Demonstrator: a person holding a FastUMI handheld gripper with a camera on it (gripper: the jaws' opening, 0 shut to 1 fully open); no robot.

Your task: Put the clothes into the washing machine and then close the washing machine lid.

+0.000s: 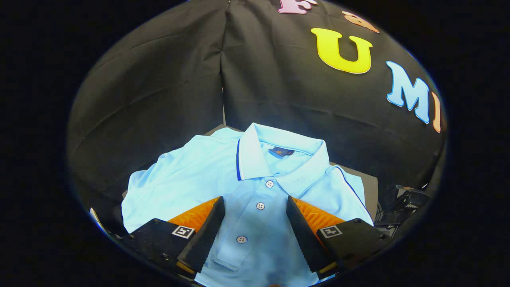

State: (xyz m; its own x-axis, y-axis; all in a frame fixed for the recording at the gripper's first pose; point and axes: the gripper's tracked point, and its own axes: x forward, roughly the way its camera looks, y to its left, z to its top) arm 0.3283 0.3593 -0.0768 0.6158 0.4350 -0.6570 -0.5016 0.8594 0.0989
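The light blue polo shirt [223,179] lies folded, collar away from the gripper [253,223], so its button placket [255,217] runs straight between the fingers. The jaws stand wide open astride that placket, likely lined up to pinch the front (contact with the cloth unclear)

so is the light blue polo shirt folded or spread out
Folded: the light blue polo shirt lies flat, sleeves tucked under, placket buttoned. The open hand-held gripper straddles the placket.

Polo shirt [199,179] light blue — navy piping, white buttons [260,206].
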